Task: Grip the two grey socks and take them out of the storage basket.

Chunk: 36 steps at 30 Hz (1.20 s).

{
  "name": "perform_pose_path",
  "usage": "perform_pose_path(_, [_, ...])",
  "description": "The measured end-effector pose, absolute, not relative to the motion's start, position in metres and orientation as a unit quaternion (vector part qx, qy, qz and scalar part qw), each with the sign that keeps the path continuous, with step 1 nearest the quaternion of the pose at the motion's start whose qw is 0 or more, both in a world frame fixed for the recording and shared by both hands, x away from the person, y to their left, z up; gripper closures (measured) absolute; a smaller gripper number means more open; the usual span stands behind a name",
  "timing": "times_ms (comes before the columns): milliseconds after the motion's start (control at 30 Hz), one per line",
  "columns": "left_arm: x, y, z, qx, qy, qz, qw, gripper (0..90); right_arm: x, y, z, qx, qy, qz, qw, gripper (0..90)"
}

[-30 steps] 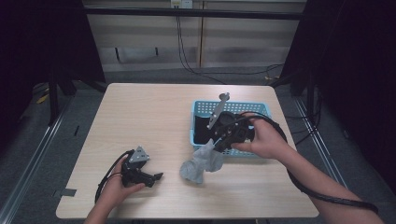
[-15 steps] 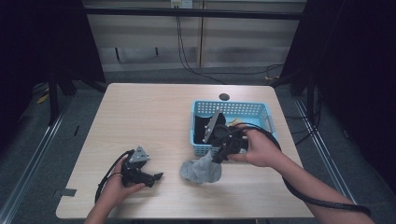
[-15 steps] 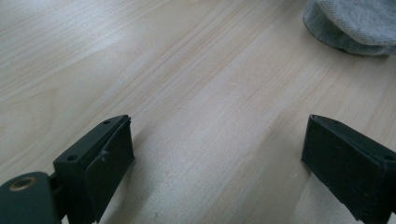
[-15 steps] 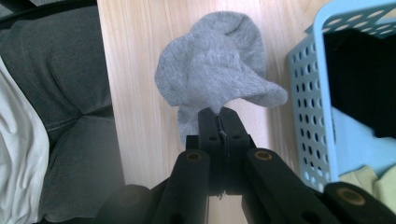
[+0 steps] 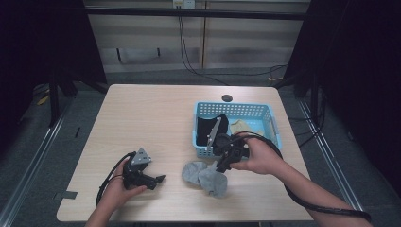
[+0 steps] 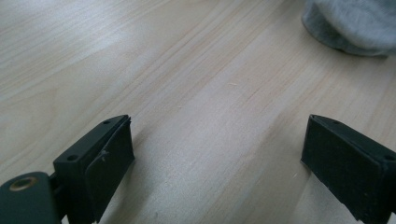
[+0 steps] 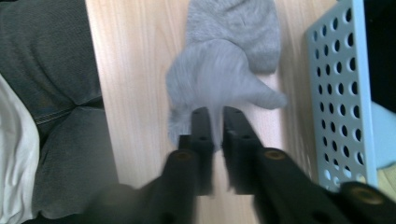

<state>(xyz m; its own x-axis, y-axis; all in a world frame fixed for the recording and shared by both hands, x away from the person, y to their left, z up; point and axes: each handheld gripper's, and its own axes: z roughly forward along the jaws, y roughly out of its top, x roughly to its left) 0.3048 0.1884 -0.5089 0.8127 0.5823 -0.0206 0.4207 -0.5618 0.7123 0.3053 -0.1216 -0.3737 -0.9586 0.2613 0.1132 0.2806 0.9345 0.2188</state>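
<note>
- Grey sock (image 5: 206,176) lies crumpled on the light wooden table (image 5: 142,118), near the front edge and just in front of the blue basket's front-left corner.
- The right gripper (image 5: 221,165) is angled down onto the sock. In the right gripper view its jaws are nearly pressed together with a bit of grey fabric (image 7: 215,93) running up between them, so it looks like it's pinching the sock, though that frame is blurry.
- The blue perforated basket (image 5: 272,124) sits toward the right edge of the table, with something black (image 5: 208,128) in its left part and a pale yellowish thing (image 5: 241,126) beside that.
- The left gripper (image 5: 158,179) rests in the left hand (image 5: 118,187) near the front-left corner, jaws spread wide with bare wood between them.
- In the left gripper view the sock's edge (image 6: 350,23) sits well ahead of the jaws, not touching them.
</note>
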Motion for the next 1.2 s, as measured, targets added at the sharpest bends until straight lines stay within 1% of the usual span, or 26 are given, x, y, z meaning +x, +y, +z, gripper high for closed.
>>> perform_pose_path(67, [0.305, 0.188, -0.509, 0.877, 0.286, 0.109, 0.371, 8.2, 0.306, -0.123, -0.373, -0.141, -0.983, -0.115, 0.036, 69.8])
perform_pose_path(100, [0.305, 0.188, -0.509, 0.877, 0.286, 0.109, 0.371, 8.2, 0.306, -0.123, -0.373, -0.141, -0.983, -0.115, 0.036, 69.8])
perform_pose_path(133, [0.305, 0.188, -0.509, 0.877, 0.286, 0.109, 0.371, 8.3, 0.307, -0.125, -0.374, -0.147, -0.982, -0.112, 0.034, 65.9])
perform_pose_path(167, [0.305, 0.188, -0.509, 0.877, 0.286, 0.109, 0.371, 8.2, 0.307, -0.125, -0.374, -0.147, -0.982, -0.112, 0.034, 65.9])
perform_pose_path(200, [0.305, 0.188, -0.509, 0.877, 0.286, 0.109, 0.37, 8.3, 0.307, -0.127, -0.374, -0.155, -0.981, -0.11, 0.035, 61.1])
perform_pose_path(233, [0.305, 0.188, -0.509, 0.877, 0.286, 0.109, 0.37, 8.3, 0.307, -0.127, -0.374, -0.155, -0.981, -0.11, 0.035, 61.1])
perform_pose_path(267, [0.305, 0.188, -0.509, 0.877, 0.286, 0.11, 0.37, 8.3, 0.307, -0.131, -0.373, -0.158, -0.98, -0.118, 0.033, 58.0])
perform_pose_path(300, [0.305, 0.188, -0.509, 0.877, 0.286, 0.11, 0.37, 8.3, 0.307, -0.131, -0.373, -0.158, -0.98, -0.118, 0.033, 58.0])
perform_pose_path(400, [0.305, 0.188, -0.509, 0.877, 0.286, 0.11, 0.371, 8.3, 0.306, -0.139, -0.371, -0.17, -0.976, -0.132, 0.027, 49.9])
perform_pose_path(433, [0.305, 0.188, -0.509, 0.877, 0.286, 0.11, 0.371, 8.2, 0.306, -0.139, -0.371, -0.17, -0.976, -0.132, 0.027, 49.9])
perform_pose_path(533, [0.305, 0.188, -0.509, 0.877, 0.286, 0.11, 0.371, 8.3, 0.304, -0.149, -0.373, -0.183, -0.973, -0.139, 0.027, 44.1])
perform_pose_path(567, [0.305, 0.188, -0.509, 0.877, 0.286, 0.11, 0.371, 8.3, 0.304, -0.149, -0.373, -0.183, -0.973, -0.139, 0.027, 44.1])
perform_pose_path(600, [0.305, 0.188, -0.509, 0.877, 0.286, 0.11, 0.371, 8.3, 0.303, -0.154, -0.374, -0.185, -0.972, -0.142, 0.023, 41.9])
perform_pose_path(667, [0.305, 0.188, -0.509, 0.877, 0.286, 0.11, 0.371, 8.3, 0.302, -0.16, -0.376, -0.191, -0.97, -0.15, 0.023, 40.2])
perform_pose_path(833, [0.305, 0.188, -0.509, 0.877, 0.286, 0.11, 0.371, 8.3, 0.3, -0.174, -0.379, -0.194, -0.966, -0.168, 0.021, 38.5])
perform_pose_path(1200, [0.305, 0.189, -0.509, 0.877, 0.286, 0.109, 0.37, 8.3, 0.287, -0.208, -0.404, -0.237, -0.953, -0.191, 0.006, 33.9])
